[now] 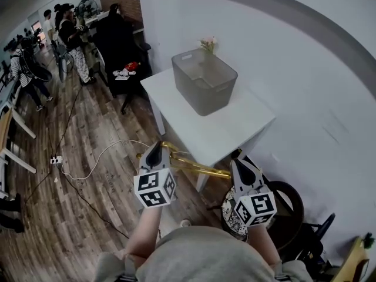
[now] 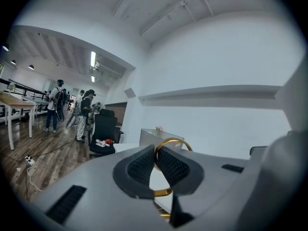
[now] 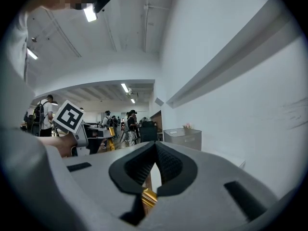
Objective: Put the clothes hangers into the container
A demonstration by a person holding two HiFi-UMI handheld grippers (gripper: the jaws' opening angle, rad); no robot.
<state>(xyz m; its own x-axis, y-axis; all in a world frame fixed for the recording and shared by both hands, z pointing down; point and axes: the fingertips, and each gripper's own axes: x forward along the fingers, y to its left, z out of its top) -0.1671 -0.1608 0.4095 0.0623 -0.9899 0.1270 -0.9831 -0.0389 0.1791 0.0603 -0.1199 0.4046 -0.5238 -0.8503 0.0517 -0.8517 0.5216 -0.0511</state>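
- I see the gold metal clothes hanger (image 1: 197, 168) in the lower middle of the head view, held in the air between my two tools, in front of the table's near corner.
- My left gripper (image 1: 156, 151) is clamped on its curved hook; in the left gripper view the gold loop (image 2: 173, 142) rises from between the closed pads.
- My right gripper (image 1: 242, 168) pinches the other end; in the right gripper view a gold piece (image 3: 147, 196) sits low between the jaws, whose tips meet.
- The grey translucent plastic container (image 1: 202, 93) stands above the hanger in the frame, on the white square table (image 1: 235, 128), well apart from it.
- At upper left, a black office chair (image 1: 120, 40) and several people (image 1: 70, 34) stand on the wooden floor (image 1: 88, 204), where a white cable (image 1: 100, 157) lies.
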